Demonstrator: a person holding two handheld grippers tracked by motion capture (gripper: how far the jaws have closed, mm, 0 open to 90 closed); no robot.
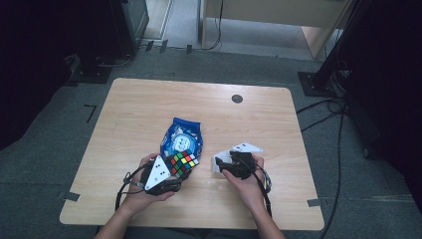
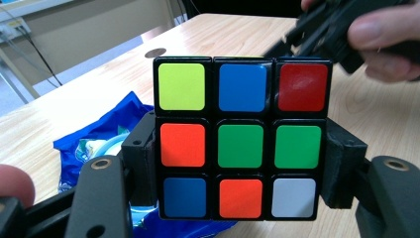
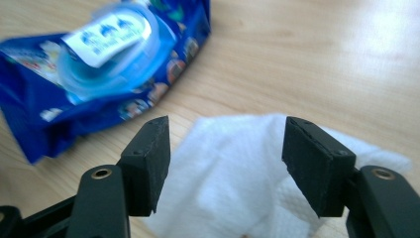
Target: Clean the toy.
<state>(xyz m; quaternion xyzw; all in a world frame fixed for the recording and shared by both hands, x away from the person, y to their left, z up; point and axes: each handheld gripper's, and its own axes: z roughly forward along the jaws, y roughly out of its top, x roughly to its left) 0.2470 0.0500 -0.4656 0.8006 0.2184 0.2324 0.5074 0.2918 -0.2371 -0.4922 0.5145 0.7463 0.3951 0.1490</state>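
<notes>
- Left tongs: jaws clamped on either side of a scrambled puzzle cube, held clear above the wooden surface.
- Right tongs: jaws spread wide, gripping nothing, poised over a white wipe.
- Blue wipes packet: lying mid-surface, just beside the wipe.

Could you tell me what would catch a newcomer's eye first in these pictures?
Most striking is the scrambled puzzle cube, clamped between the left tongs near the table's front edge. Right behind it lies a bright blue wipes packet at the middle of the wooden table. To the right, the open right tongs hover over a crumpled white wipe.
</notes>
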